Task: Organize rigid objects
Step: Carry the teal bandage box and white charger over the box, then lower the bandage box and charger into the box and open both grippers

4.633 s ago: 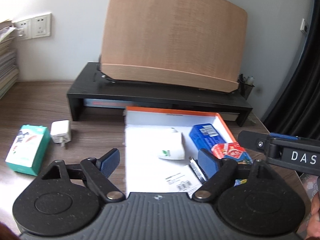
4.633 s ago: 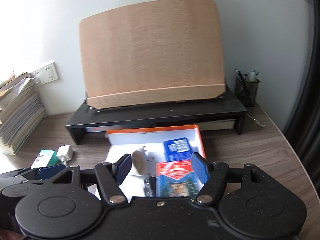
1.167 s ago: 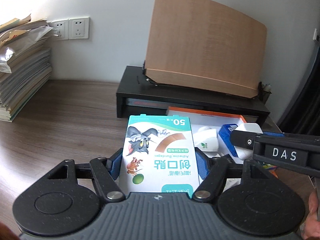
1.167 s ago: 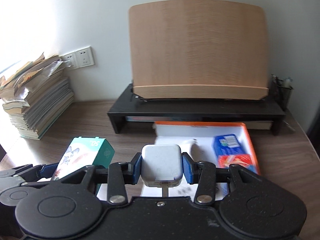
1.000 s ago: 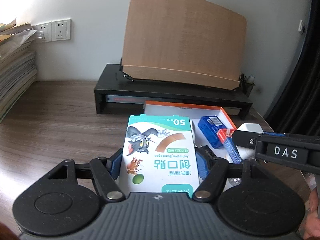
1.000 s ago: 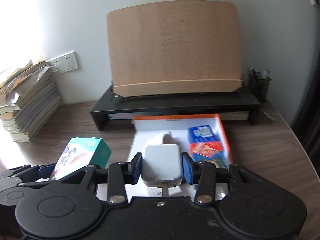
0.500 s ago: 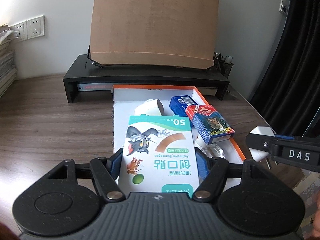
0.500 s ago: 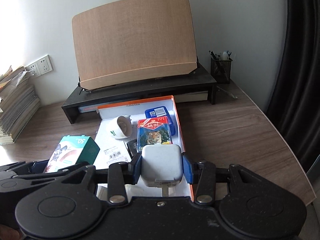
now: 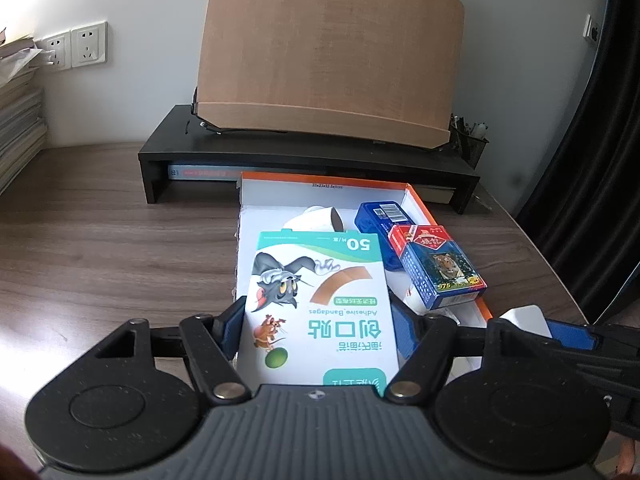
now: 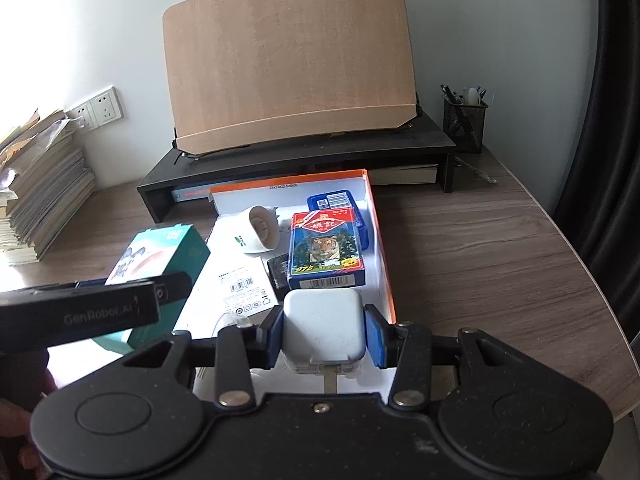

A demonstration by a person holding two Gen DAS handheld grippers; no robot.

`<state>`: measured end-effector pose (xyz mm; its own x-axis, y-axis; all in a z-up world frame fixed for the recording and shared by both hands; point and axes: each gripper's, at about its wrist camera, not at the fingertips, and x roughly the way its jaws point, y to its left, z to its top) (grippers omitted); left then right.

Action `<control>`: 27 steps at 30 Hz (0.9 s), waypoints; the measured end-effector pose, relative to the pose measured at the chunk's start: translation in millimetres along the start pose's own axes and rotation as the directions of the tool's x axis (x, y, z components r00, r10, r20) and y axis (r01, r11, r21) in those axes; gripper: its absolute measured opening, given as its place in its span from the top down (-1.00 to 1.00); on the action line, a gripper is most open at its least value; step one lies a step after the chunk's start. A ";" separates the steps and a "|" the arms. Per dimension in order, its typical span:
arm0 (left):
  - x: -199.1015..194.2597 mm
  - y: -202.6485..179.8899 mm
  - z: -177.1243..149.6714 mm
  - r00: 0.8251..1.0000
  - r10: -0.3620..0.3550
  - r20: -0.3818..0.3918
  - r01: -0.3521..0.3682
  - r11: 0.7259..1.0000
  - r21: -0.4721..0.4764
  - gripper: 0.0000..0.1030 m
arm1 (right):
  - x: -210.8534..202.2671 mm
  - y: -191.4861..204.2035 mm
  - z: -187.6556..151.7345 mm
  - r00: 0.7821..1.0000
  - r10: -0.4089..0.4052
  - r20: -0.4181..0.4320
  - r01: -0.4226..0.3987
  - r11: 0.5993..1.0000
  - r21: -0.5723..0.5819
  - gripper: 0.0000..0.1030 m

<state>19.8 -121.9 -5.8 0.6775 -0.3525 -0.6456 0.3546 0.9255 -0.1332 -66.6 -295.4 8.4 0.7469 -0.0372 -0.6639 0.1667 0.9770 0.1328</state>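
Currently holding two items above the shallow orange-rimmed white cardboard tray (image 10: 382, 240). Left gripper (image 9: 318, 330), lower centre of the left wrist view: jaws pinching the green-and-white cartoon-printed bandage carton (image 9: 320, 304) by its long sides, carton hanging over the tray's left portion. Right gripper (image 10: 323, 338), lower centre of the right wrist view: jaws pinching the white square plug-in charger (image 10: 323, 326), metal prong pointing back toward the camera, charger poised over the tray's near right corner.

Changed since a few seconds back: both items lifted off the wooden desk (image 10: 480, 260) left of the tray, where they were lying side by side; both now brought across and lowered toward the tray; grips unchanged over the last second.

Already lying in the tray: blue-and-red tiger-printed playing-card box (image 10: 326, 246) resting on a blue tin (image 10: 334, 200), white cylindrical object (image 10: 258, 230) in the middle, small dark item partly hidden.

Judgement: carrying phase nearly finished; placing and releasing remaining. Free floor limited, mostly at the tray's left and near end.
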 end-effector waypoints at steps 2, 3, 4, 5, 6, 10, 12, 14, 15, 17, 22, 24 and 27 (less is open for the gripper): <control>3.4 -1.5 2.0 1.000 -0.003 -0.005 0.003 1.000 0.001 -0.39 | 3.8 1.6 -1.2 1.000 0.006 -0.008 -0.006 1.000 -0.007 0.00; 5.0 -2.4 3.1 1.000 -0.004 -0.007 0.004 1.000 0.002 -0.39 | 5.5 2.4 -1.8 1.000 0.007 -0.013 -0.007 1.000 -0.010 0.00; 6.9 -3.4 4.4 1.000 -0.004 -0.008 0.004 1.000 0.004 -0.39 | 6.9 3.4 -1.9 1.000 0.010 -0.018 -0.011 1.000 -0.011 0.00; 8.6 -4.1 5.5 1.000 -0.005 -0.009 0.005 1.000 0.004 -0.38 | 8.1 4.0 -2.1 1.000 0.014 -0.020 -0.015 1.000 -0.013 0.00; 10.4 -4.9 6.8 1.000 -0.003 -0.009 0.004 1.000 0.005 -0.39 | 9.2 4.7 -2.3 1.000 0.016 -0.021 -0.016 1.000 -0.015 0.00; 18.8 -7.3 11.8 1.000 0.002 -0.012 -0.001 1.000 0.012 -0.39 | 14.5 6.2 -2.8 0.999 0.021 -0.030 -0.021 1.000 -0.023 0.00; 22.2 -7.6 14.3 1.000 0.003 -0.013 -0.003 1.000 0.011 -0.39 | 16.7 7.3 -3.2 0.999 0.022 -0.033 -0.023 0.999 -0.028 0.00; 26.0 -8.2 17.1 1.000 0.006 -0.014 -0.006 1.000 0.013 -0.39 | 18.9 8.3 -3.4 0.999 0.024 -0.037 -0.026 0.999 -0.032 0.00; 27.8 -8.2 18.7 1.000 0.008 -0.014 -0.008 1.000 0.014 -0.38 | 20.1 8.6 -3.4 0.999 0.024 -0.039 -0.026 0.999 -0.034 0.00; 32.5 -7.9 22.0 1.000 0.006 -0.021 -0.006 1.000 0.012 -0.39 | 22.9 9.1 -3.6 0.999 0.025 -0.045 -0.026 0.999 -0.037 0.00; 43.3 -7.4 27.7 0.999 0.007 -0.037 -0.007 1.000 0.014 -0.39 | 29.9 10.7 -3.5 0.998 0.029 -0.056 -0.031 0.999 -0.042 0.00; 47.9 -6.8 29.3 0.999 0.006 -0.044 -0.005 1.000 0.011 -0.39 | 33.1 11.3 -3.5 0.998 0.030 -0.061 -0.033 0.999 -0.042 0.00; 54.8 -6.2 32.7 0.999 -0.002 -0.054 0.002 1.000 0.006 -0.38 | 37.4 11.7 -3.5 0.997 0.033 -0.065 -0.036 0.998 -0.043 0.00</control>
<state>75.7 -151.5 -15.8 0.6412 -0.3465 -0.6847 0.3598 0.9238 -0.1306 -39.0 -284.6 -17.4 0.7090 0.0089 -0.7052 0.1120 0.9858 0.1251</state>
